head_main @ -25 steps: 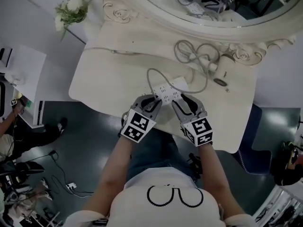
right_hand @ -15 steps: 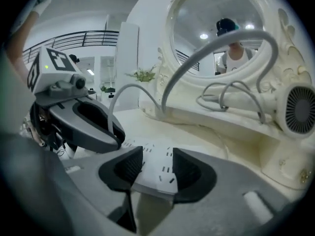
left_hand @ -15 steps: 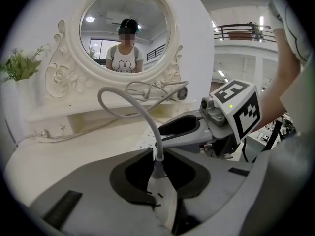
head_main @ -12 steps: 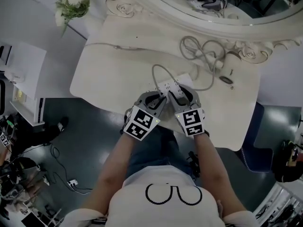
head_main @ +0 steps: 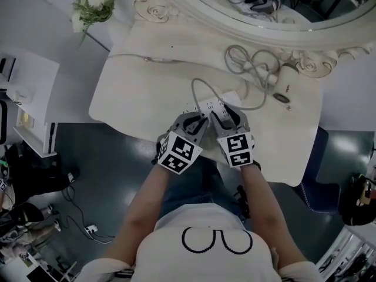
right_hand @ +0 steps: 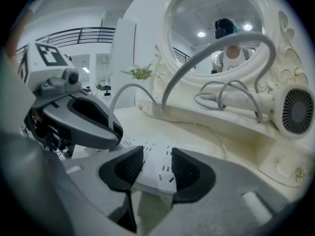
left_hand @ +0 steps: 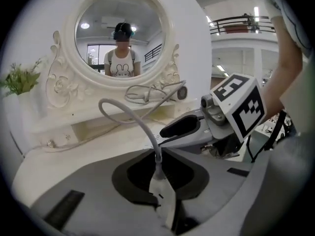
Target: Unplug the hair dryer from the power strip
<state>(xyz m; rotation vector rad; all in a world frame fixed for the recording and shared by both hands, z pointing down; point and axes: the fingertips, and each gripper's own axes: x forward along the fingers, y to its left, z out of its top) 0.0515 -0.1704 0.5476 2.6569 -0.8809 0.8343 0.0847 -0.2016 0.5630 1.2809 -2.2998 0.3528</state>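
The white power strip (head_main: 212,106) lies near the front of the cream dressing table (head_main: 135,87). In the right gripper view its end (right_hand: 153,173) sits between the ribbed pads of my right gripper (right_hand: 156,163), whose jaws are closing and touch both of its sides. My left gripper (left_hand: 158,170) is closing too, pinched on the white plug (left_hand: 162,191) from which a grey cord (left_hand: 123,113) arches up. The cord runs back to the hair dryer (head_main: 286,75), which lies on the shelf under the mirror. Both grippers (head_main: 197,122) (head_main: 222,117) sit side by side over the strip.
The dryer's cord lies in loose loops (head_main: 249,63) on the shelf. A round mirror in an ornate frame (head_main: 282,31) backs the table, and a small flower bunch (head_main: 88,7) stands at the far left. The table's front edge is just below the grippers.
My right gripper has moved left, close beside the left gripper, and settled over the strip's end. The left gripper has kept its place on the plug.
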